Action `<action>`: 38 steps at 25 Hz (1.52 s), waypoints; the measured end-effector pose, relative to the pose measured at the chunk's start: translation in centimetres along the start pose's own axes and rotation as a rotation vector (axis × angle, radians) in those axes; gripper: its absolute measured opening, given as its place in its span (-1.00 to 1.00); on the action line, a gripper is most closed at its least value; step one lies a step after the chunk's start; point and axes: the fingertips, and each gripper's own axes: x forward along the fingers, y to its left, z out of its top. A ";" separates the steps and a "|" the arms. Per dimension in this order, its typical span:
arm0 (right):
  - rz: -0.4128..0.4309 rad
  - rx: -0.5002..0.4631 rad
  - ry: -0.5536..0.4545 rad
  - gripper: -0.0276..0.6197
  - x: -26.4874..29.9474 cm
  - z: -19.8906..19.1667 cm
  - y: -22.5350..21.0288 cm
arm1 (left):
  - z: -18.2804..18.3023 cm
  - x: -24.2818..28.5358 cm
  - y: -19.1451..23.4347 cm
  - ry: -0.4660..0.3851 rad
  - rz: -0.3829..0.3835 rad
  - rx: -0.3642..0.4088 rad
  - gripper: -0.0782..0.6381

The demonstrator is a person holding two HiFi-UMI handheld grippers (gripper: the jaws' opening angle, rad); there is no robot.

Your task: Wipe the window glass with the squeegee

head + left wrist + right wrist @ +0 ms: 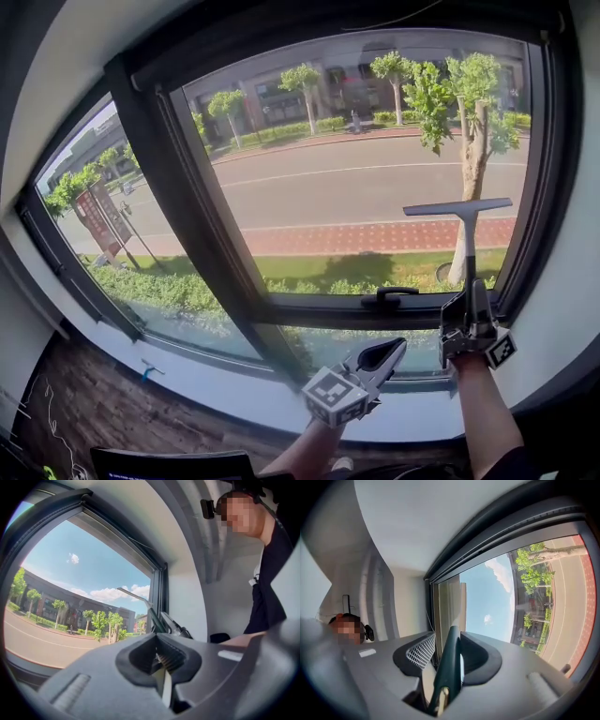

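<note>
Our right forearm [483, 412] stretches upward at the window glass [356, 178]. The right gripper [467, 305] is clamped on the slim dark green handle of the squeegee [461, 217], whose flat T-shaped blade stands level before the right side of the pane. Lower, near the white sill [234, 394], our left gripper [392, 350] points up and rightward, its ribbed jaws pressed together on nothing.

Right gripper [469, 305] stands upright just right of the window latch [396, 295], jaws clamped on the squeegee [466, 234] handle, its forearm [483, 412] straight beneath. Left gripper [394, 349] sits below the latch, tilted up and rightward, jaws pressed together, nothing between
</note>
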 end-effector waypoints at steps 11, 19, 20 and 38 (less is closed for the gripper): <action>0.135 -0.083 0.000 -0.38 10.5 -2.3 4.0 | 1.8 -0.6 2.8 -0.027 -0.071 0.062 -0.78; 0.268 -0.047 0.001 -0.38 20.1 -3.8 8.3 | 4.5 -0.2 3.4 -0.051 -0.121 0.127 -0.78; 0.281 -0.041 0.006 -0.38 21.3 -4.1 8.9 | 4.6 -0.3 3.6 -0.052 -0.122 0.127 -0.78; 0.352 -0.106 -0.028 -0.39 30.8 -2.1 8.7 | 6.2 -1.8 7.6 -0.079 -0.085 0.154 -0.78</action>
